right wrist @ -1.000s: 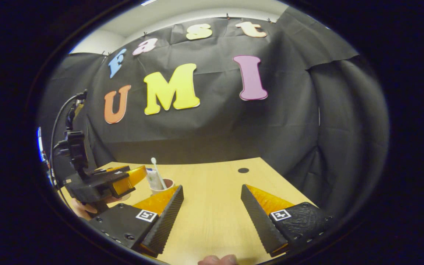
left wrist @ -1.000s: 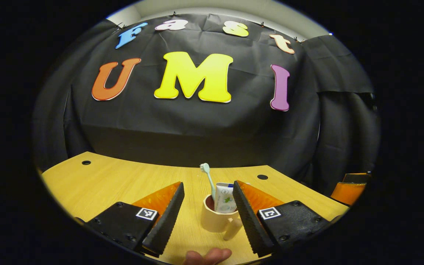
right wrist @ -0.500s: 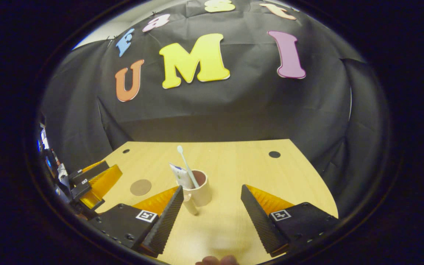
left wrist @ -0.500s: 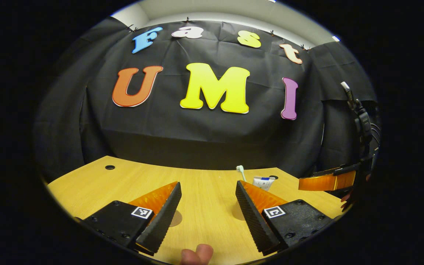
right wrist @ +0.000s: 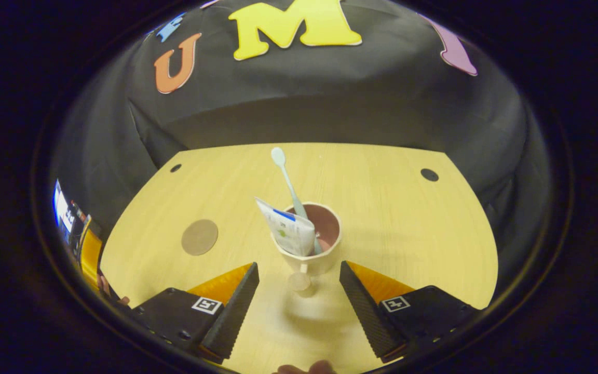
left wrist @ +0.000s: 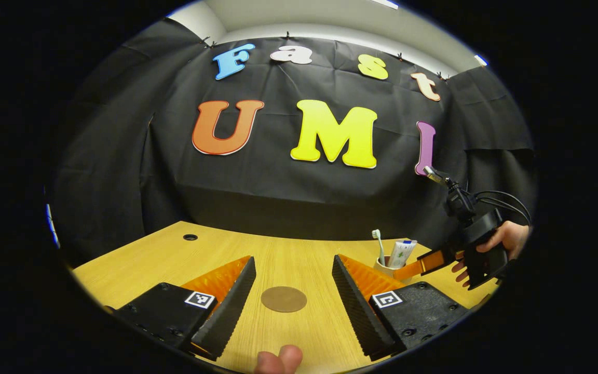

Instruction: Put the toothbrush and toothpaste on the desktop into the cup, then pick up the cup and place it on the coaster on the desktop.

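In the right gripper view, the cream ceramic cup (right wrist: 313, 244) with a handle is seen standing on the pale wooden desktop (right wrist: 392, 218), just ahead of the right gripper (right wrist: 299, 306), whose fingers are spread and grasp nothing. A white toothbrush (right wrist: 288, 182) and a white toothpaste tube (right wrist: 291, 231) are held inside the cup. The round brown coaster (right wrist: 200, 237) lies well apart at nine o'clock of the cup. In the left gripper view, the left gripper (left wrist: 291, 301) is released, with the coaster between its fingers' lines.
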The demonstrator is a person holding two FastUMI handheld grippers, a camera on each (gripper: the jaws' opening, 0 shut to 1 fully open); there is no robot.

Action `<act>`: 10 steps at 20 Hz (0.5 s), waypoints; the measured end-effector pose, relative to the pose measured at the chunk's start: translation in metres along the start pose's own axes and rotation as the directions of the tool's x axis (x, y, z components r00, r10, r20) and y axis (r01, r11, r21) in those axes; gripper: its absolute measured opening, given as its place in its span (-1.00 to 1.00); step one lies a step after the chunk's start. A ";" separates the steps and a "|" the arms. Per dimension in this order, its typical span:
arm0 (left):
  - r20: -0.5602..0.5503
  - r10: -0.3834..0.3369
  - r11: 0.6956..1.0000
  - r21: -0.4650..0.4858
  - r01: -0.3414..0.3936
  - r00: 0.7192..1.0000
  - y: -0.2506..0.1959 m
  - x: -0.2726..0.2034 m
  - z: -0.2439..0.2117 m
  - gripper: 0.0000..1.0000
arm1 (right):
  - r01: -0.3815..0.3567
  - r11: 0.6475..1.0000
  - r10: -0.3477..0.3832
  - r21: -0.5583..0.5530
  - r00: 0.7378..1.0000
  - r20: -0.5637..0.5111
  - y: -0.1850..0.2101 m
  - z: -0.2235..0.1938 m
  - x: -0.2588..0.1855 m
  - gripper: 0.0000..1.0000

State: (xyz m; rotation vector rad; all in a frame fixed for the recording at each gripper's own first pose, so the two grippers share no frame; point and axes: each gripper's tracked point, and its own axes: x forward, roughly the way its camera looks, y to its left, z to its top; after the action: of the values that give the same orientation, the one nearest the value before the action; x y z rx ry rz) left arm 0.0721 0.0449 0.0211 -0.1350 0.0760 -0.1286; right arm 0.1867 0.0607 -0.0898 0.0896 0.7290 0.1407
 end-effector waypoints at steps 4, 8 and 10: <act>-0.014 0.016 1.000 -0.019 -0.016 1.000 0.017 -0.002 -0.008 0.88 | 0.021 0.999 -0.020 0.030 0.998 -0.052 0.000 -0.002 0.019 0.75; -0.038 0.016 0.999 -0.037 -0.018 0.999 0.024 -0.001 -0.020 0.88 | 0.066 0.998 -0.065 0.014 0.995 -0.069 -0.004 -0.004 0.029 0.56; -0.048 0.012 0.999 -0.043 -0.014 0.999 0.025 -0.001 -0.024 0.88 | 0.066 0.998 -0.065 0.018 0.996 -0.068 -0.005 -0.003 0.030 0.46</act>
State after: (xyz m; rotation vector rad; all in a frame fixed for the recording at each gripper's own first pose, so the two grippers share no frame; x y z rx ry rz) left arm 0.0719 0.0671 -0.0057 -0.1751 0.1277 -0.1176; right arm 0.2075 0.0605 -0.1120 0.0806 0.7996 0.0736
